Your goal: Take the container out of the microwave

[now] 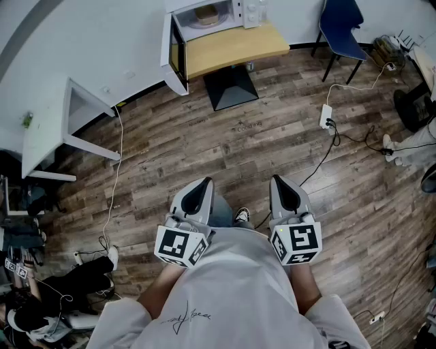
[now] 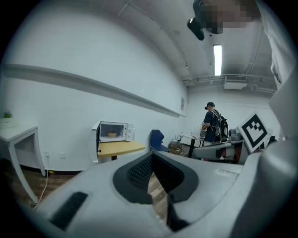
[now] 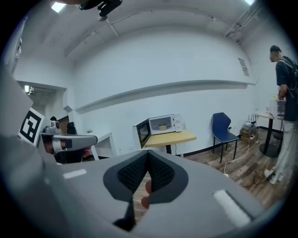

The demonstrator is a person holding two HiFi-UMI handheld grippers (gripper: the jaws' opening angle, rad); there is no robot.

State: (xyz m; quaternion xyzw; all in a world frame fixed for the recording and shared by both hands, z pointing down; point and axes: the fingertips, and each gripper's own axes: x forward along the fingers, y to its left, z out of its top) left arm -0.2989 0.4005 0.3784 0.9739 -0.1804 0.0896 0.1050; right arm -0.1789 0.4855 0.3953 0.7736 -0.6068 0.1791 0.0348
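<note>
Wood tops the table [image 1: 235,46] that carries the microwave [image 1: 228,10], well ahead of the left hand-held gripper [image 1: 202,183] and the right hand-held gripper [image 1: 279,180]. The door [image 1: 176,51] is swung open, so the container [image 1: 206,13] is exposed inside the cavity, untouched. Both hand-held grippers are held side by side close to the body, with their jaws brought together on nothing. This is judged a carrying posture, since the floor [image 1: 272,129] must first be crossed.
</note>
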